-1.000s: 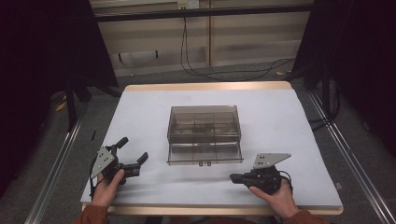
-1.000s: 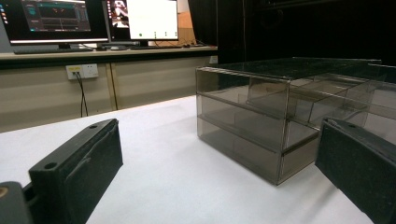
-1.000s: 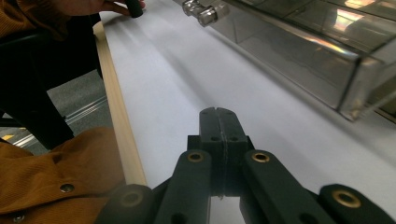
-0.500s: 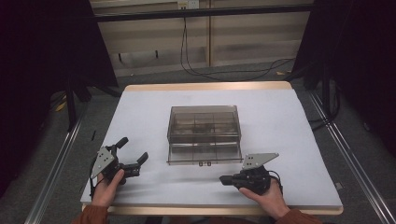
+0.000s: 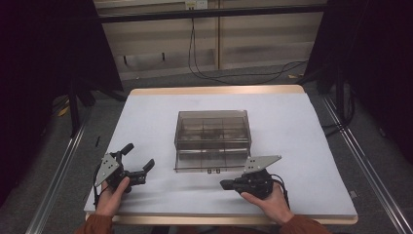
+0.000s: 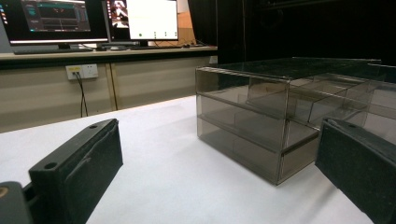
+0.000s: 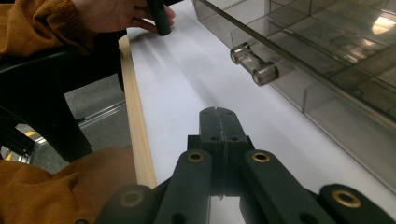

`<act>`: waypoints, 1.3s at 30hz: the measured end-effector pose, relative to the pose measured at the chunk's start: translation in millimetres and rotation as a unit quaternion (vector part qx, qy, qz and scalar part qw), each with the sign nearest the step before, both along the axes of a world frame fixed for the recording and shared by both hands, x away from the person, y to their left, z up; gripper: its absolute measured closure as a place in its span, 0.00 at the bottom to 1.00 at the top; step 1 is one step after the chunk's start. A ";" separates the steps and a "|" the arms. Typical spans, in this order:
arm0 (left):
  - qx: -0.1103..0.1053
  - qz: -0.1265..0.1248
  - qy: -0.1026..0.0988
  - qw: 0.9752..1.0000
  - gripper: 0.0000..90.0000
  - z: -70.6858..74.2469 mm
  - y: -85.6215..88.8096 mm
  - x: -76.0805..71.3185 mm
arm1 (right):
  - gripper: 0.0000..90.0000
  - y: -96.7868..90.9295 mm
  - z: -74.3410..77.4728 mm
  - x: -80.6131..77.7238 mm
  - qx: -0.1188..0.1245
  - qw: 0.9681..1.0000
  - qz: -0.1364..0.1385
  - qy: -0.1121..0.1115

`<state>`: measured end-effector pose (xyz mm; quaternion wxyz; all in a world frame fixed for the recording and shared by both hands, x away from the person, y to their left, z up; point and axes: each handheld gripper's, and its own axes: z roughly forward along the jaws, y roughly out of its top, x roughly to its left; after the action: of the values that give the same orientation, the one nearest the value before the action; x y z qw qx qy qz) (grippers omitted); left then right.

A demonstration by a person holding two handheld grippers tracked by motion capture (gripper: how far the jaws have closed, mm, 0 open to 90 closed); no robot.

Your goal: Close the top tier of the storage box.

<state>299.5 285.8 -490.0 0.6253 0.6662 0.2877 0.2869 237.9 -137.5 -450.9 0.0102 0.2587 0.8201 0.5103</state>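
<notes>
Left gripper (image 5: pixel 139 168) rests on the table (image 5: pixel 302 126) left of the box, jaws apart and empty, foam-padded fingers (image 6: pixel 88 163). Smoky clear plastic organizer box (image 5: pixel 213 139) sits mid-table, rigid, divided into compartments, lid closed, small round latch knobs (image 7: pixel 254 65) at its front. Right gripper (image 5: pixel 228 185), jaws together, empty, points left just before the box front; opening looks not yet started
</notes>
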 end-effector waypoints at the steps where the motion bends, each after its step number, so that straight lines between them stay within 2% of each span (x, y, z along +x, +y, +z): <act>1: 0.003 -0.002 -0.001 1.000 0.01 0.1 0.5 0.4 | 1.00 4.8 -0.9 1.3 -0.003 1.000 0.004 0.001; 13: 0.000 0.000 0.000 1.000 0.01 0.0 0.1 0.0 | 1.00 13.4 4.3 10.7 0.005 1.000 0.003 -0.002; 17: 0.000 0.000 0.000 1.000 0.01 0.0 0.0 -0.1 | 1.00 18.8 7.8 13.8 0.004 1.000 0.007 -0.009; 19: 0.000 0.000 0.000 1.000 0.01 0.0 0.0 -0.1 | 1.00 20.4 7.1 16.5 0.015 1.000 0.010 -0.001; 23: -0.004 -0.002 0.000 1.000 0.01 -0.2 -0.4 -0.1 | 1.00 22.4 6.6 18.4 0.006 1.000 0.008 -0.008; 39: -0.006 -0.001 0.001 1.000 0.01 -0.3 -0.6 -0.3 | 1.00 28.5 4.8 22.3 0.005 1.000 0.004 -0.012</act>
<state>299.2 285.2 -490.3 0.6290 0.6631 0.2897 0.2841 260.2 -109.0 -446.2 0.0170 0.2493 0.8182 0.5178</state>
